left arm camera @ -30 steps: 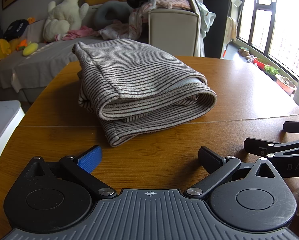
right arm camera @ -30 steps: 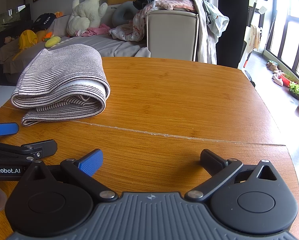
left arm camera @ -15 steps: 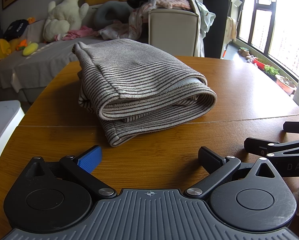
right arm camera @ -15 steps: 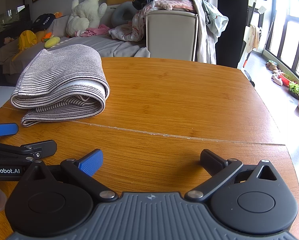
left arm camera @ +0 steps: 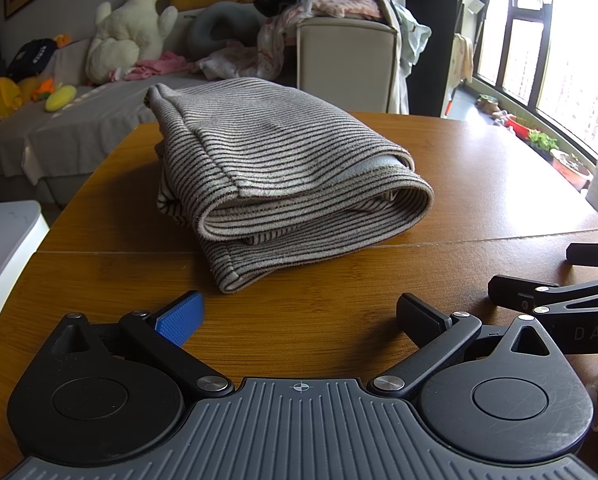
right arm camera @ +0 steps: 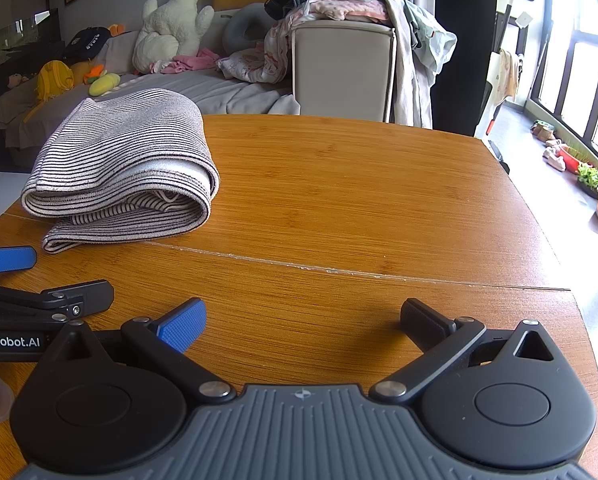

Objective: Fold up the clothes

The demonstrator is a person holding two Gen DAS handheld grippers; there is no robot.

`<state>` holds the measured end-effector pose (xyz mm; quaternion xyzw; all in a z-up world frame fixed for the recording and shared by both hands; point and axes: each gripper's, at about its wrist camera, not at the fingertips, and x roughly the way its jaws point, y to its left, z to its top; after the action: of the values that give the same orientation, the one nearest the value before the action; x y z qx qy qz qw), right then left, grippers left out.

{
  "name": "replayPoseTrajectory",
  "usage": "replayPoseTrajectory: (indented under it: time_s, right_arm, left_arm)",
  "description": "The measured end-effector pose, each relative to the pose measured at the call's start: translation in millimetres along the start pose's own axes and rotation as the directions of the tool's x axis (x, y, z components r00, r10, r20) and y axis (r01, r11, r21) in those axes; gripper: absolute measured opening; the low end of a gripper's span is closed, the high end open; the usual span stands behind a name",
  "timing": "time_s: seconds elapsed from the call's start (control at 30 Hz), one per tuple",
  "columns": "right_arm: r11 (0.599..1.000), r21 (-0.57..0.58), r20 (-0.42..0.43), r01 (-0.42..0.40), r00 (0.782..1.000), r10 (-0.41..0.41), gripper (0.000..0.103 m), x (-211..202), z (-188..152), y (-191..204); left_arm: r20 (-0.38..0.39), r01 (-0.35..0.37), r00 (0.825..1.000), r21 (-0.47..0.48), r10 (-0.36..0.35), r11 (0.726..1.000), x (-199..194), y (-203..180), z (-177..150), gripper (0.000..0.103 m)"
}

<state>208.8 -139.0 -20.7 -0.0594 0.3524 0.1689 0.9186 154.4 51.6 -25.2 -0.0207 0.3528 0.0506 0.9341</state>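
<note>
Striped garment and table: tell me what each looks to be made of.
Striped garment: seems a soft knit or fleece, matte, with a fuzzy nap at its folded edges and thick rounded folds; the exact fibre cannot be told.

Table: looks like wood or bamboo, perhaps veneer, in a warm orange-brown with fine straight grain, a light sheen and a seam across the top.

Wooden table [left arm camera: 479, 184] with one folded striped garment [left arm camera: 283, 184] on it

Out past my fingers the round, honey-brown top fills the middle of both views, a thin seam crossing it from side to side; the folded cloth lies on the far side of that seam, centre-left in my left view and at upper left in my right view [right arm camera: 127, 168], its lowest edge just over the seam
</note>
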Motion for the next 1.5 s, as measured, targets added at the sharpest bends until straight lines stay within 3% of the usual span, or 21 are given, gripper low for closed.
replayPoseTrajectory:
  time_s: [1.5]
  right_arm:
    - [1.0, 0.008, 0.002, 0.008, 1.0, -0.008, 0.103, -0.2, -0.2, -1.3]
  left_arm:
    - [0.0, 0.0, 1.0, 0.0, 0.0, 1.0, -0.5, -1.4, 0.2, 0.103]
